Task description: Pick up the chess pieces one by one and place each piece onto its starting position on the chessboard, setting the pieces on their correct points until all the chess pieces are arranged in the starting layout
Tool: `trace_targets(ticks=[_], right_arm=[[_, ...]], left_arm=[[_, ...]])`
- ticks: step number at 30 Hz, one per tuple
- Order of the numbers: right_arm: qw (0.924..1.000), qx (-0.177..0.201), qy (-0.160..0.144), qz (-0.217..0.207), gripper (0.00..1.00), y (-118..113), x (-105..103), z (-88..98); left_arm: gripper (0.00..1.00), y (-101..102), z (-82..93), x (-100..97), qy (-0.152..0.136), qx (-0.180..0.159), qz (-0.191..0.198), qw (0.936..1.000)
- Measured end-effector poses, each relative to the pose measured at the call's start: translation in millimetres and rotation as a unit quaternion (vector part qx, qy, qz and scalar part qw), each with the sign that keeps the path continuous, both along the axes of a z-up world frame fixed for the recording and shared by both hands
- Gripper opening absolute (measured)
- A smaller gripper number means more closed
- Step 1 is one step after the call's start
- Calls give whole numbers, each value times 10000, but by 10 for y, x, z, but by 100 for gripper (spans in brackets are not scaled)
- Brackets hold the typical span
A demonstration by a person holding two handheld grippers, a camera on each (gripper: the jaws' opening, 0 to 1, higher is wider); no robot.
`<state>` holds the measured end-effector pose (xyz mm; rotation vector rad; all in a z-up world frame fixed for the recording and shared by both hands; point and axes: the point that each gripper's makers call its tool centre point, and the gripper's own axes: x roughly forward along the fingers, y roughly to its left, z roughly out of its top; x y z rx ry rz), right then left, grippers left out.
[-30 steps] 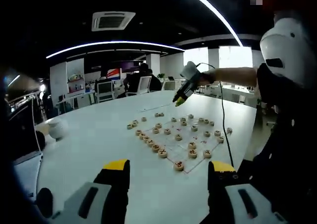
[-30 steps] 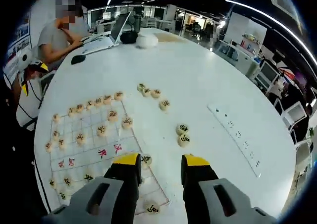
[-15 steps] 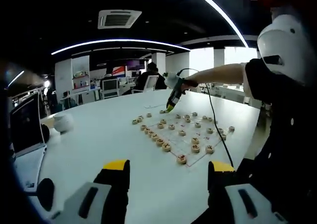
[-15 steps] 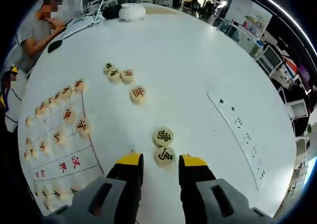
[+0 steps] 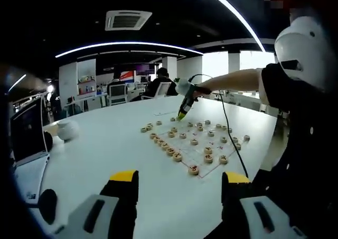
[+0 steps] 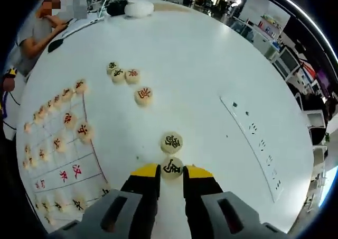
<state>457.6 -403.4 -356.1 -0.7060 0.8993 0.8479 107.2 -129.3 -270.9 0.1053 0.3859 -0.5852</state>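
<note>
In the right gripper view my right gripper (image 6: 171,171) has its yellow-tipped jaws closed against a round pale chess piece with a black character (image 6: 171,167) on the white table, just right of the chessboard (image 6: 53,159). A second black-marked piece (image 6: 171,141) lies just beyond it, then a red-marked piece (image 6: 143,95). Three more pieces (image 6: 119,74) sit farther off. The left gripper view has my left gripper (image 5: 179,178) open and holding nothing, well short of the board (image 5: 195,149). There the right gripper (image 5: 182,113) points down at the board's far side.
A white lidded bowl (image 6: 138,7) stands at the far end of the table, also seen as the bowl (image 5: 67,129). A laptop (image 5: 25,138) and a dark mouse (image 5: 47,207) lie on the left. A seated person (image 6: 37,33) works at the table's edge.
My right gripper's jaws have narrowed onto the nearest black-marked piece, which half a second ago lay just ahead of the open tips. The left gripper has barely moved.
</note>
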Motion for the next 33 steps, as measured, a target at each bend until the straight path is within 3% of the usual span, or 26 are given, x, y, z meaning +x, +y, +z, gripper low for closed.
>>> trace_targets(ticks=[6,14,22,29,33], right_arm=[[9987,395,-314,67,19,-124,-163,370],[9926,950,-749,109,19,-400,-790,877],[9792,1464,-1403,-29,19,-789,-1401,1324],[9670,1781,-1799,-281,19,-1091,-2087,1458],[9656,1740,-1886,-431,19,-1238,-2433,1427]], left_arm=[[64,-83,16,43,-27,4,-132,9999],[64,-246,70,126,-113,37,-403,9991],[64,-422,142,173,-199,68,-655,9976],[64,-581,128,213,-163,113,-881,9959],[64,-642,126,216,-145,122,-970,9951]])
